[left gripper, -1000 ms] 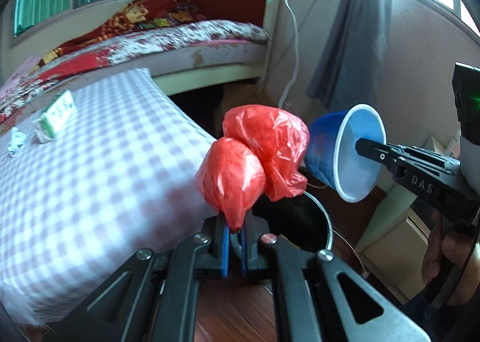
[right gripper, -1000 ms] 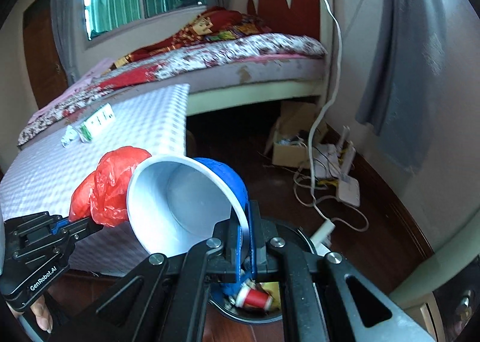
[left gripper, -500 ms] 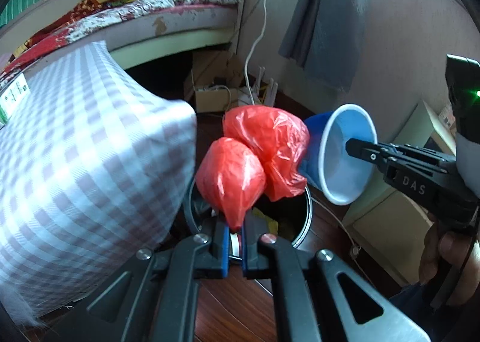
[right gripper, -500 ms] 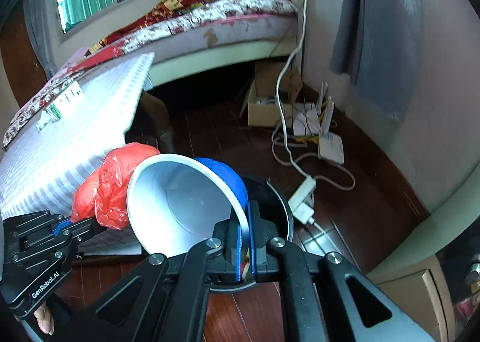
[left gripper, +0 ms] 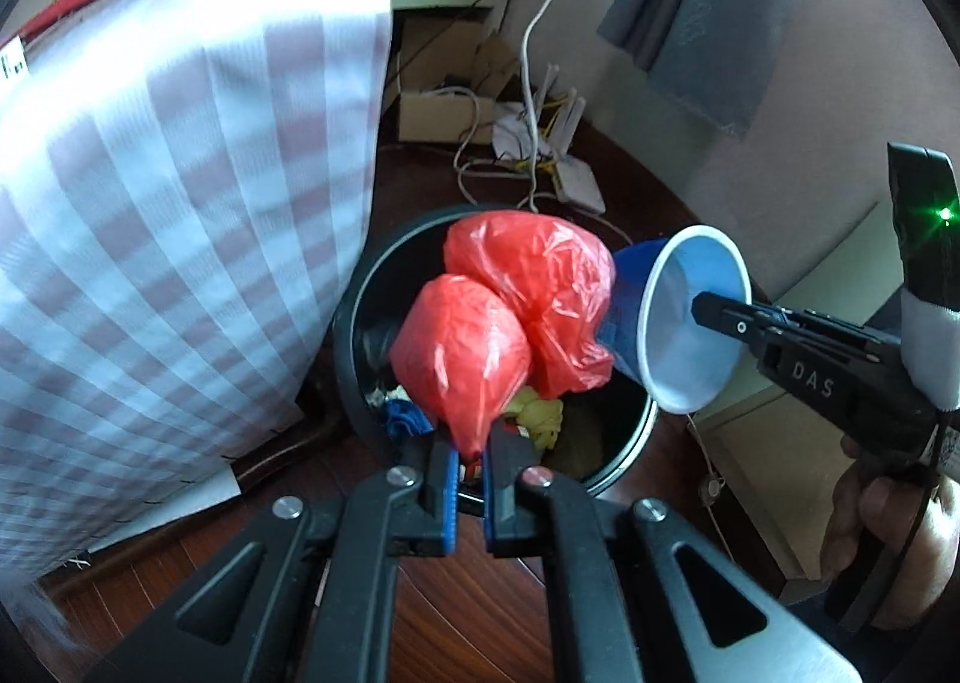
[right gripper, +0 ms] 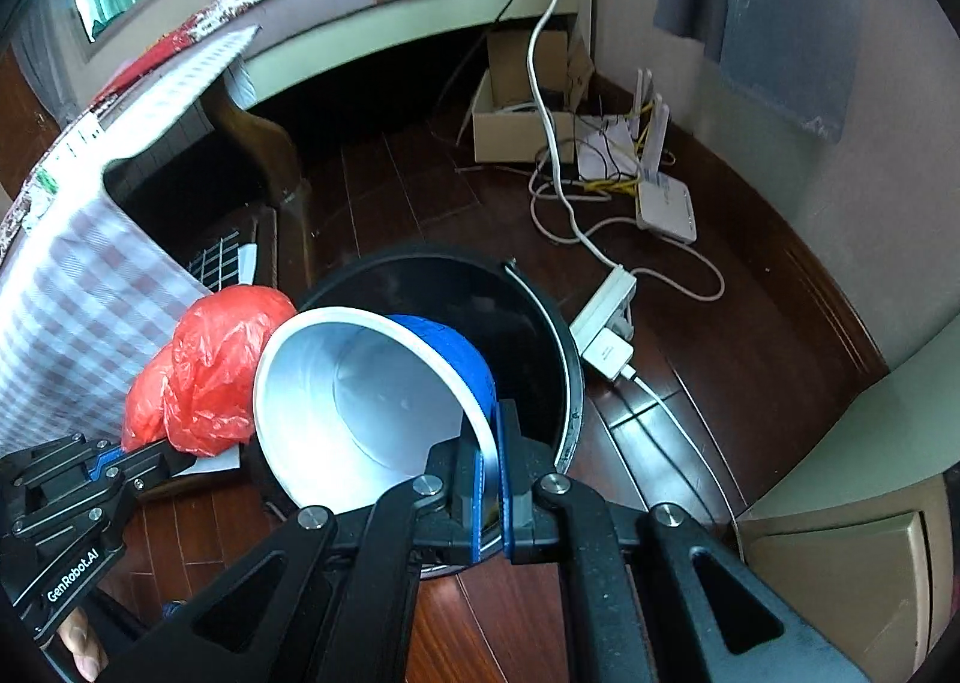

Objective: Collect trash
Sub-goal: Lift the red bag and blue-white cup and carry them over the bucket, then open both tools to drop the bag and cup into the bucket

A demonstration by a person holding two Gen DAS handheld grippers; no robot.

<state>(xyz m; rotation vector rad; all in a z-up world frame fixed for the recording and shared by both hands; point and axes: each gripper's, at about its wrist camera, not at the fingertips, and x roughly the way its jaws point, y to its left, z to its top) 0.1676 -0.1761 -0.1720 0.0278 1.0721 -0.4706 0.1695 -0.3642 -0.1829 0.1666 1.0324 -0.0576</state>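
The left gripper (left gripper: 470, 458), pinched tight on the knotted tail of the red plastic bag (left gripper: 510, 311), and the right gripper (right gripper: 489, 464), clamped on the rim of the blue paper cup (right gripper: 372, 401), have both sunk and tipped downward since a second ago. The black bin (left gripper: 360, 383), then only a sliver behind the bag, now lies open right beneath both loads, with scraps already inside. Both pieces look ready to drop, so letting go is probably the next step, the cup hanging nearer the bin's edge
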